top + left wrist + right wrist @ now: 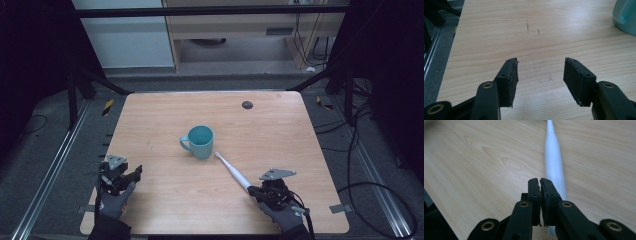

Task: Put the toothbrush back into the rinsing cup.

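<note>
Right gripper (540,181) hovers nearly closed, empty, over the white electric toothbrush (233,171), lying at five o'clock from the teal mug (199,141). Unopened, it'll knock the toothbrush rolling. Left gripper (540,72) waits wide.

No text, label, brand, number or sign can be read anywhere in these pictures.
</note>
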A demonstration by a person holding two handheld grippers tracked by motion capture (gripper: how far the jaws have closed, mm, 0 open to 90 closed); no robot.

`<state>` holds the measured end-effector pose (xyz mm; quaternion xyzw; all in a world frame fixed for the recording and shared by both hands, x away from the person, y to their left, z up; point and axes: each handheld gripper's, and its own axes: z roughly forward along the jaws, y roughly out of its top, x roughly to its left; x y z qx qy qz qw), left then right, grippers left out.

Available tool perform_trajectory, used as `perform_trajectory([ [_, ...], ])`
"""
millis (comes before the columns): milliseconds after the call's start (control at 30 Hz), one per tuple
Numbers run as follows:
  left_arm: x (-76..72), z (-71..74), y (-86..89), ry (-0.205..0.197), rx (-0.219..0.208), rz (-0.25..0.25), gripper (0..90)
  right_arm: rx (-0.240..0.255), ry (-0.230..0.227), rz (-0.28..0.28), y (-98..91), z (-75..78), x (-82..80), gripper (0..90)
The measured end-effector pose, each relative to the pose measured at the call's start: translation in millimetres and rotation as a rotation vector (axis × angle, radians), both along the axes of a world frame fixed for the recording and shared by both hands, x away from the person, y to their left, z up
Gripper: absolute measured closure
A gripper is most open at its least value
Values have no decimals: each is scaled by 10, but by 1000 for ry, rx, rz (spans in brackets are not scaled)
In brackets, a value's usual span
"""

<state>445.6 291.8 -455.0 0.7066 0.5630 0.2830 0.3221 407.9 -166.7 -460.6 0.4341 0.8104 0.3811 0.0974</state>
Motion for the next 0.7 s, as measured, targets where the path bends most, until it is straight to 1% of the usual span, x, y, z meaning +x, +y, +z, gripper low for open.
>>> perform_trajectory([
  [67, 3, -1, 0, 1, 0, 0, 440, 5, -7, -10, -7, 50, 29, 814],
  [200, 4, -2, 1, 0, 2, 0, 429, 0, -24, -21, -25, 124, 93, 727],
  [267, 6, -8, 2, 3, 2, -2, 423, -8, -27, -35, -27, 166, 130, 666],
  [367, 5, -5, 2, 0, 3, -3, 415, -25, -31, -42, -16, 232, 198, 609],
  [400, 6, -6, 2, 1, 2, -4, 412, -29, -24, -42, -7, 248, 216, 579],
  [433, 9, -9, 2, 3, 4, -6, 407, -42, -11, -34, 6, 265, 246, 542],
  [467, 10, -15, 2, 3, 3, -5, 403, -57, -4, -27, 20, 281, 279, 530],
  [533, 12, -17, 8, 6, 5, -3, 400, -70, -18, -36, 46, 318, 328, 501],
  [600, 14, -17, 14, 4, 4, -1, 399, -79, -1, -30, 79, 354, 399, 455],
  [633, 14, -16, 16, 4, 5, -1, 398, -89, 1, -28, 91, 366, 420, 450],
  [700, 15, -15, 20, 4, 3, -1, 396, -119, -12, -28, 128, 398, 461, 436],
])
